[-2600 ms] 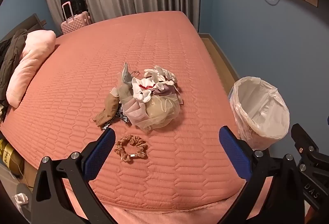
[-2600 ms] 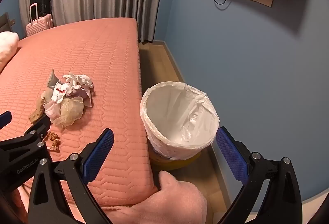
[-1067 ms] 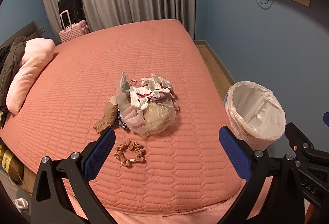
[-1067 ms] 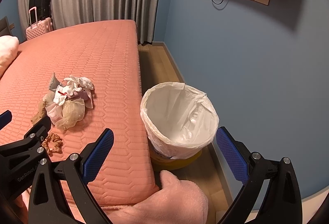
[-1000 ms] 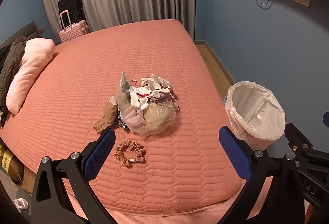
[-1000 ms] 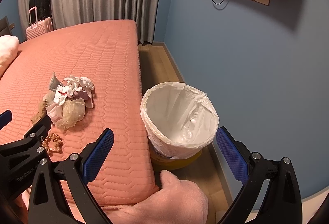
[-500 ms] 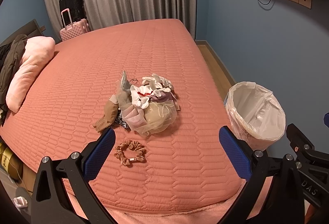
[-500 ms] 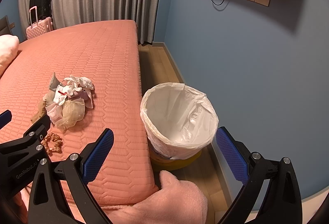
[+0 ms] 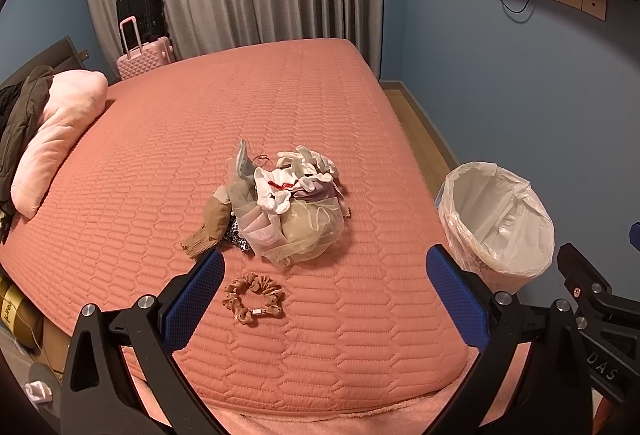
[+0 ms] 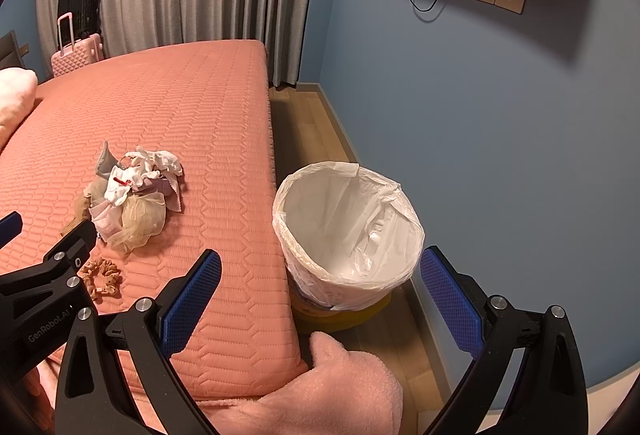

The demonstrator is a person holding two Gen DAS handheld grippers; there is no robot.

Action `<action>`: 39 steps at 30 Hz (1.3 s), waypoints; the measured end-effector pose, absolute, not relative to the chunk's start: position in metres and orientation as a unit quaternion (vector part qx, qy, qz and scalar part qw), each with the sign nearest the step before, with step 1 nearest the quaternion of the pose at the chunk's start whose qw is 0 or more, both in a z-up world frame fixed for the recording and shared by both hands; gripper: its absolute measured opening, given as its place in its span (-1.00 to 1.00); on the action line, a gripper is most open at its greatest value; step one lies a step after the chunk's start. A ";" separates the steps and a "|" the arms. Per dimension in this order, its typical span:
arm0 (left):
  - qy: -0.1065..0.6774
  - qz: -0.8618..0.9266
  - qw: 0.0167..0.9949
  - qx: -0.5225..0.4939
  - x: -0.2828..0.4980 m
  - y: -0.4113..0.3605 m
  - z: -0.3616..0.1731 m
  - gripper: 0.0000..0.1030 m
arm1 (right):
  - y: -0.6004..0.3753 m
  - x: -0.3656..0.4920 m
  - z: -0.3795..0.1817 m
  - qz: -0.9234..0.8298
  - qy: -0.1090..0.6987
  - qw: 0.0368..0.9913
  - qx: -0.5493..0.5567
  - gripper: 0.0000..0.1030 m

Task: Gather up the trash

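The bed (image 9: pixel 304 115) lies mostly bare: wide free quilt in the upper half of the left view and along the lower right edge. A heap (image 9: pixel 280 203) of cloth and paper blocks the middle, with a scrunchie (image 9: pixel 253 293) just below it. A pillow (image 9: pixel 56 131) fills the left edge. In the right view the bin (image 10: pixel 348 235) stands open-mouthed against the bed's side, a floor strip (image 10: pixel 308 127) free above it, the wall (image 10: pixel 500 139) close on the right, pink fabric (image 10: pixel 340 387) below
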State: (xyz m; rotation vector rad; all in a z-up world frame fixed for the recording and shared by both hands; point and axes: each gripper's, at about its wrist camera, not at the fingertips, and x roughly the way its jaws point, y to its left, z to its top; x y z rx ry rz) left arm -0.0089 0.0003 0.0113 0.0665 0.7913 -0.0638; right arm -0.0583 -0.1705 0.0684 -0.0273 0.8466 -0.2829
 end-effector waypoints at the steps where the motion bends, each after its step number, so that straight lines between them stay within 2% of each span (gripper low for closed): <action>1: 0.385 -0.031 0.922 0.032 -0.009 0.000 0.011 0.87 | -0.170 -0.058 0.068 -0.137 0.409 0.902 -0.014 0.88; 39: 0.389 -0.038 0.920 0.030 -0.008 0.003 0.008 0.87 | -0.174 -0.058 0.076 -0.146 0.403 0.903 -0.016 0.88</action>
